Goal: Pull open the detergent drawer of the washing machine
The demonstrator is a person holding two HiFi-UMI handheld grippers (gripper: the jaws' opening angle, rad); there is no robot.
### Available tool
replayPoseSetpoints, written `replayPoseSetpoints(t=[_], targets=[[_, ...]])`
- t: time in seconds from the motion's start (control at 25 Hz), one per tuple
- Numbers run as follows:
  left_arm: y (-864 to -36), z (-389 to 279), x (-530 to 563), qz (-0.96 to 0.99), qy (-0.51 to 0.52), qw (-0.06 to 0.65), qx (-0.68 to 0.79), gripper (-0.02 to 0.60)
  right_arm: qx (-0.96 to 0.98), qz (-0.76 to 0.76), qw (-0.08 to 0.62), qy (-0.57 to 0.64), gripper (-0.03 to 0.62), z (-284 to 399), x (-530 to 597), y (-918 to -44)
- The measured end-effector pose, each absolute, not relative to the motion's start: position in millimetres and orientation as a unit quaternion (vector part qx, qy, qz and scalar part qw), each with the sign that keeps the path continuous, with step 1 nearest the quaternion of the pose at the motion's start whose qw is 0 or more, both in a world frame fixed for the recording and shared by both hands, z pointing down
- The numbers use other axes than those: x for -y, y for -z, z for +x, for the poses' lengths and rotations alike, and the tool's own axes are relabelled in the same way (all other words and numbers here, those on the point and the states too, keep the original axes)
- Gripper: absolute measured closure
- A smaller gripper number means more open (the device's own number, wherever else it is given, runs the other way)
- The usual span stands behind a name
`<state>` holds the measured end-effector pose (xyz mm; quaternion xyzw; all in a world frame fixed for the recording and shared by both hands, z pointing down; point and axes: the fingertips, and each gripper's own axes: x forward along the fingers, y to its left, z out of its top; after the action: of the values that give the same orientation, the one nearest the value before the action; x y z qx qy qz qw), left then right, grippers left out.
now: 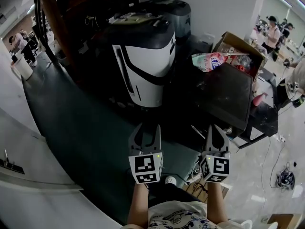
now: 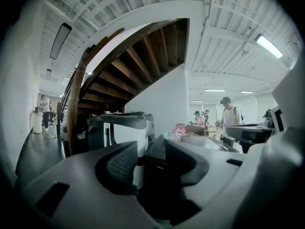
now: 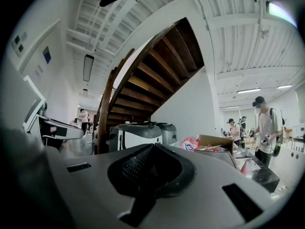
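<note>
A washing machine [image 1: 145,66] with a white front and a dark top stands on the floor ahead of me, under a wooden staircase. It also shows in the left gripper view [image 2: 125,128] and in the right gripper view [image 3: 143,132]. I cannot make out its detergent drawer. My left gripper [image 1: 147,128] is held well short of the machine, open and empty, and the machine shows through the gap between its jaws [image 2: 150,149]. My right gripper [image 1: 215,128] is alongside it, with its jaws meeting at the tips [image 3: 153,146] and nothing in them.
A second grey machine [image 1: 167,8] stands behind the first. To the right is a dark cabinet [image 1: 228,94], with a cardboard box [image 1: 238,46] and a coloured bag [image 1: 212,60] on it. Cables lie on the floor [image 1: 286,178]. People stand far off on both sides.
</note>
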<state>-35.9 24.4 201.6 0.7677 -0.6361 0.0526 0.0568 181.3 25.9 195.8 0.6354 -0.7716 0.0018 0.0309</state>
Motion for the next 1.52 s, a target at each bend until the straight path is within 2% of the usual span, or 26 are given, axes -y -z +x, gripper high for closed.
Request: replayPoseSetpoints(t=[0.88, 1.28, 1.52], targets=[[-241.8, -29.4, 85.3, 0.762, -0.068, 0.088, 0.638, 0.396, 0.778, 0.625, 0.049, -0.027, 0.582, 185.4, 79.9, -233.0], [-280.4, -19.4, 148.8, 0.798, -0.043, 0.145, 0.584, 0.396, 0.761, 0.643, 0.067, -0.046, 0.580, 175.1, 129.3, -261.9], [-310.7, -14.4, 183.9, 0.809, 0.008, 0.213, 0.547, 0.396, 0.753, 0.651, 0.074, -0.058, 0.580, 168.5, 152.6, -285.4]])
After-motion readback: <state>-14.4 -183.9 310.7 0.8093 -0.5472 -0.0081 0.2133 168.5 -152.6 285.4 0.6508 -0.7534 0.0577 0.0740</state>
